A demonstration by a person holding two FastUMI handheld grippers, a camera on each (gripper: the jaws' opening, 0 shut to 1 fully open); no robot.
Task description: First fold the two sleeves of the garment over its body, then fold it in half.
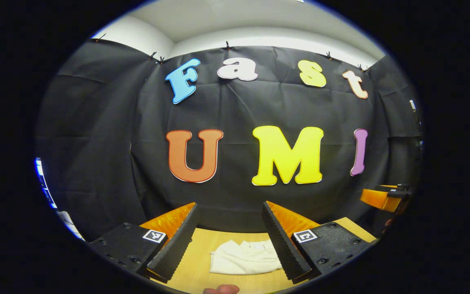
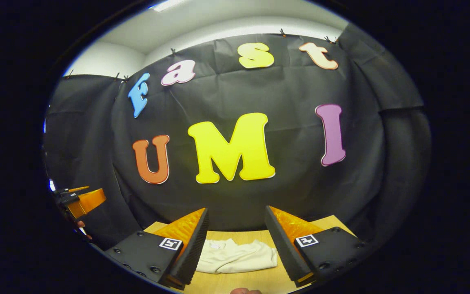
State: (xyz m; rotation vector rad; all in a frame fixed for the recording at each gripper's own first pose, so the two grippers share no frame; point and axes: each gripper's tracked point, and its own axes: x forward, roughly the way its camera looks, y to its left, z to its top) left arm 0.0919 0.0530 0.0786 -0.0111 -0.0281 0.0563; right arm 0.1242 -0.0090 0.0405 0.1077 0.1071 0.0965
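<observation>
The garment (image 1: 245, 257), a pale cream piece, is seen lying on the wooden worktop (image 1: 202, 249) near the foot of the black cloth wall; in both views it appears as a compact, bunched bundle rather than spread flat, and no sleeve can be told apart from the body with certainty. The left gripper (image 1: 230, 222) is held above and short of the cloth, its jaws spread wide with nothing between them; the right gripper (image 2: 235, 226) is held likewise, its jaws also spread and empty, the garment (image 2: 235, 256) lying below the gap and apart from both fingers. Each gripper is also caught at the edge of the other's view, well apart from its partner.

Whether the folds are already made or not yet begun cannot be settled from the bundle's shape; it is judged that no fold is under way, since nothing is gripped. If the work is still to be started, the cloth would first need to be laid out flat; a sleeve edge would then have to be found, approached low over the worktop and pinched through a single layer, so that the body is not dragged along.
</observation>
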